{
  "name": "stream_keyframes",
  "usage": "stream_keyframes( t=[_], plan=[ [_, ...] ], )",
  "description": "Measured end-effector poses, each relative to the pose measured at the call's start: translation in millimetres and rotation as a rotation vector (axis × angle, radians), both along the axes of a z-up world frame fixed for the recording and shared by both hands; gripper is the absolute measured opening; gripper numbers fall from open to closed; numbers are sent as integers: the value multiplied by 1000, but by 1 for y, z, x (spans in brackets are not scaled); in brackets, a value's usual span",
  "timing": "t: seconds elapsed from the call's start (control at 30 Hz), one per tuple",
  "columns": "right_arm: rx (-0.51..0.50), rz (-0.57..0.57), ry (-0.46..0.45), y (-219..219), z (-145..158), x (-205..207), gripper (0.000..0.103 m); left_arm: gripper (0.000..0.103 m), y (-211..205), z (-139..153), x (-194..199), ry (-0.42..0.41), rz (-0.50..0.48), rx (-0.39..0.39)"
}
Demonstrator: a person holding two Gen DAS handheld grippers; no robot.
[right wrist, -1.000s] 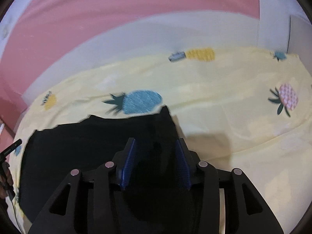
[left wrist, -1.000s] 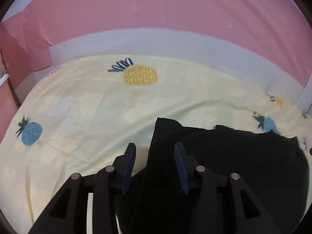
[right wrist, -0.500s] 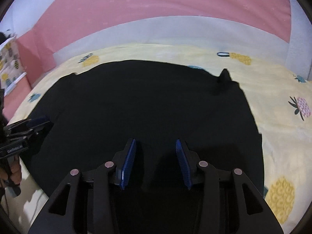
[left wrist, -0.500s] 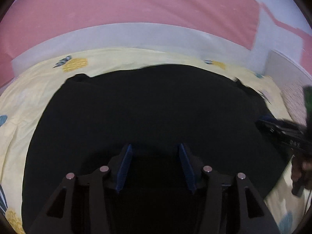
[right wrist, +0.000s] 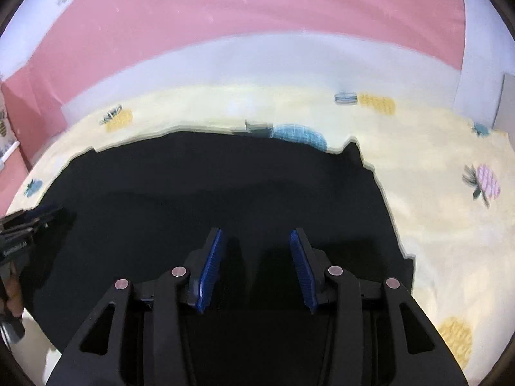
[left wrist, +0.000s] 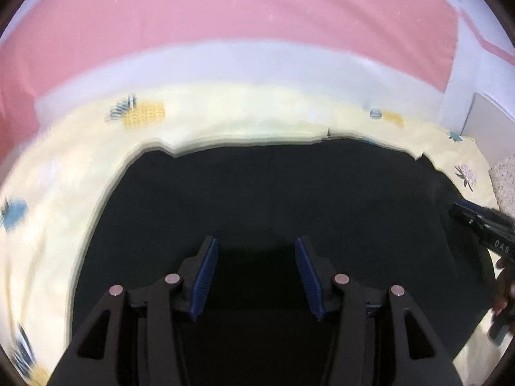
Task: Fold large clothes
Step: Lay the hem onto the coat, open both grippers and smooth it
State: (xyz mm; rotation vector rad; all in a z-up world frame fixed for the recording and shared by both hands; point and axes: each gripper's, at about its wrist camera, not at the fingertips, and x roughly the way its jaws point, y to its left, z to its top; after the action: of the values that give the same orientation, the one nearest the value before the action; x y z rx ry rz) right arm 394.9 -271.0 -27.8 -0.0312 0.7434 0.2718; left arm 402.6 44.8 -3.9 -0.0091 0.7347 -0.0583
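Note:
A large black garment (left wrist: pixel 273 199) lies spread flat on a yellow pineapple-print bedsheet (left wrist: pixel 64 173). It also fills the middle of the right wrist view (right wrist: pixel 209 199). My left gripper (left wrist: pixel 256 257) is open and empty above the garment's near part. My right gripper (right wrist: pixel 256 247) is open and empty above the garment too. The right gripper shows at the right edge of the left wrist view (left wrist: pixel 482 225). The left gripper shows at the left edge of the right wrist view (right wrist: pixel 25 225).
A pink wall (left wrist: pixel 225 16) with a white band (left wrist: pixel 241 64) runs behind the bed. A pale board (left wrist: pixel 492 128) and a speckled cushion (left wrist: pixel 505 180) sit at the far right. Bare sheet (right wrist: pixel 450 225) lies right of the garment.
Both grippers have pulled back from the far corners of the garment. The garment, bunched a second ago, now lies spread out. Both views are a little blurred.

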Motion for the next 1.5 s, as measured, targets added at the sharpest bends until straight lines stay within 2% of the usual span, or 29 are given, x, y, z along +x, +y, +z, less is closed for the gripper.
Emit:
stream_keyframes(
  t=[0.07,0.17,0.2,0.27,0.3,0.4,0.5,0.57,0.73,0.9,1.1,1.5],
  plan=[
    [-7,-8,0,1,2,12,44,53,1,1,15,-35,15,101],
    [-71,-52,52,-6,-19,46,44,55,18,-31,47,68,67,168],
    [-70,-63,76,-11,-28,55,44,56,26,-40,53,74,77,175],
    [-17,-90,98,-24,-39,68,44,56,39,-49,57,51,107,128],
    [-21,-99,92,-26,-44,72,44,56,40,-51,57,41,116,118],
    [-17,-113,101,-27,-55,82,44,56,36,-61,60,21,132,131],
    [-39,-122,114,-22,-58,85,44,56,37,-59,63,46,132,127],
    [-58,-126,124,-20,-49,82,44,55,38,-49,65,76,123,129],
    [-68,-118,97,-30,-23,86,44,55,54,-28,85,73,119,134],
    [-38,-134,200,-39,-45,120,44,56,73,-46,124,161,128,114],
    [-21,-158,221,-43,-66,132,44,56,78,-63,132,125,167,85],
    [-46,-172,238,-41,-74,134,44,56,84,-72,131,116,174,47]
  ],
)
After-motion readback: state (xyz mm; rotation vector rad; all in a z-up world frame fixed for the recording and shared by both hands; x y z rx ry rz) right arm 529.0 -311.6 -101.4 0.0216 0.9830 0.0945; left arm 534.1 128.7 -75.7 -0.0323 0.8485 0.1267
